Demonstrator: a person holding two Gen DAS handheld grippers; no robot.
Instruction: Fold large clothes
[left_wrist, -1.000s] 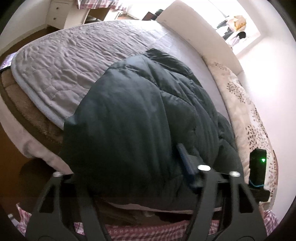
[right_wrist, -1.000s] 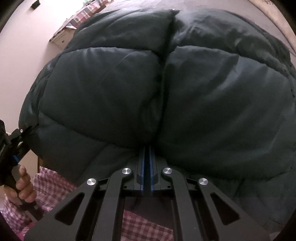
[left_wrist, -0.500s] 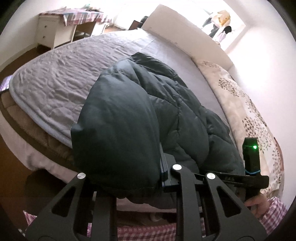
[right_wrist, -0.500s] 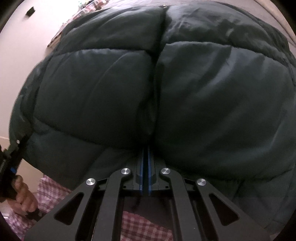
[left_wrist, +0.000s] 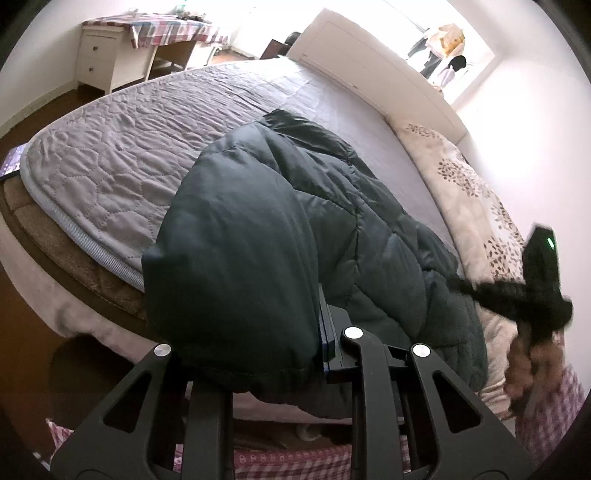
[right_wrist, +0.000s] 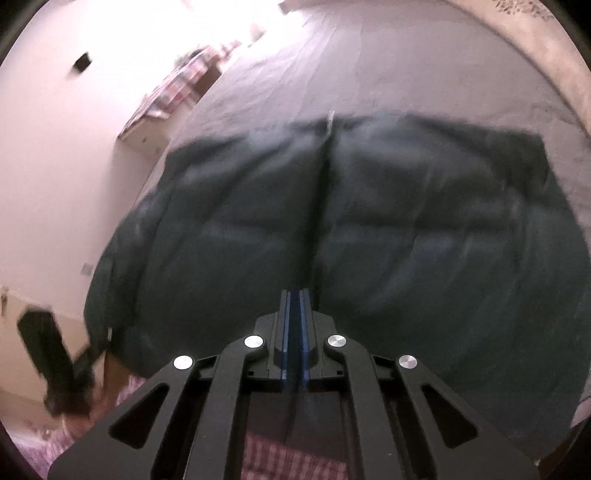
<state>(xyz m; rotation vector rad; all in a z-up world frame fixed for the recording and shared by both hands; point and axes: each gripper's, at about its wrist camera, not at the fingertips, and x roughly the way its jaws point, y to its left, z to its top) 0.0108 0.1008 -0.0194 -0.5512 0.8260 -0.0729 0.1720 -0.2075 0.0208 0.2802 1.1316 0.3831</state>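
A dark green quilted puffer jacket (left_wrist: 288, 236) lies on the near end of the bed and hangs over its edge. My left gripper (left_wrist: 321, 332) is shut on a fold of the jacket near its hem, which bulges over the left finger. My right gripper (right_wrist: 294, 325) is shut on the jacket's near edge at the middle seam, and the jacket (right_wrist: 369, 236) spreads flat ahead of it, blurred. The right gripper also shows blurred at the right of the left wrist view (left_wrist: 532, 291). The left gripper shows at the lower left of the right wrist view (right_wrist: 55, 362).
The bed carries a grey quilted cover (left_wrist: 122, 155) and a floral blanket (left_wrist: 465, 192) along the right side by the wall. A white headboard (left_wrist: 369, 74) stands at the far end. A white drawer desk (left_wrist: 107, 55) stands at the far left. Dark floor lies on the left.
The right gripper has swung up and back, drawing the jacket flatter so more of the bed shows beyond it. The left gripper keeps its hold and the view has shifted slightly.
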